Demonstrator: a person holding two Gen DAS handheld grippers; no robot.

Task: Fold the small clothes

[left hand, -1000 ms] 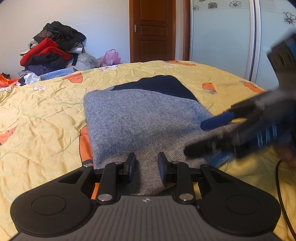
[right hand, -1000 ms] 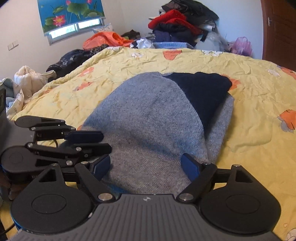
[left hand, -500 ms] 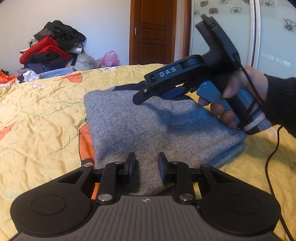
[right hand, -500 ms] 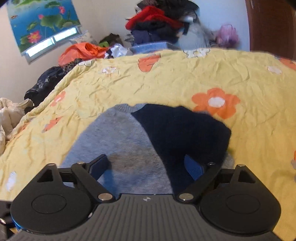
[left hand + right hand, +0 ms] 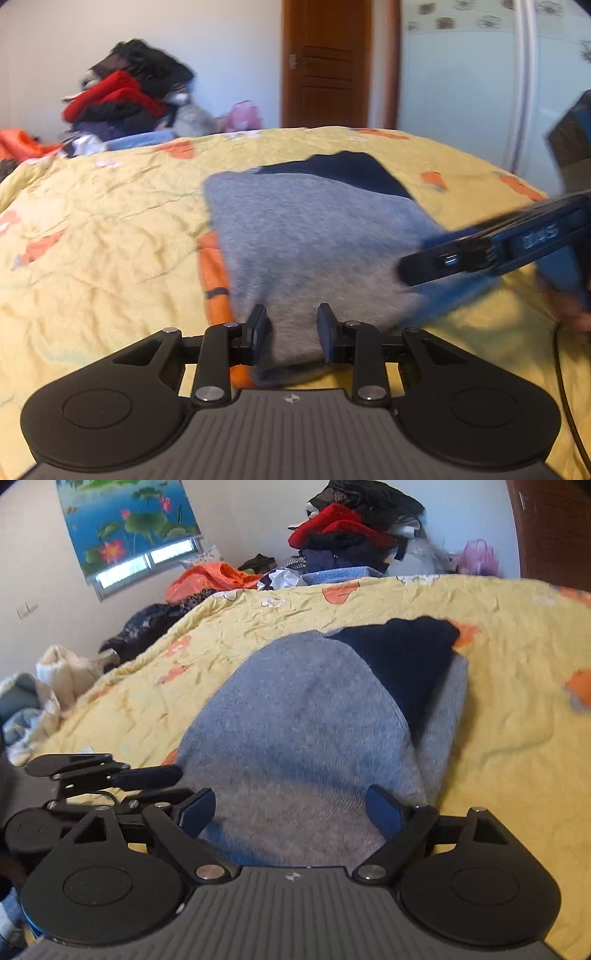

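The left gripper [image 5: 291,334] stands narrowly parted with the near edge of the folded grey sweater [image 5: 314,243] between its pads; the grey knit fills the gap and the jaws are easing apart, though the blur hides whether the pads press on the cloth, so a grip cannot be told. The right gripper [image 5: 291,808] is spread wide over the same near edge of the grey sweater [image 5: 295,731]; its jaws are narrowing, with cloth lying between the blue pads but clear of both, so it is released. To its left, close by, the left gripper [image 5: 162,775] reaches in across the sweater's left corner. From the left gripper's side, the right gripper [image 5: 417,264] crosses in from the right, low over the sweater's right corner, blurred. Just ahead of both claws, the sweater's dark navy part [image 5: 406,653] lies at its far end. All rests on the yellow flowered bedspread [image 5: 517,627]. Far beyond, a heap of clothes [image 5: 351,531] is stacked against the wall, with a wooden door [image 5: 327,62] to its right.
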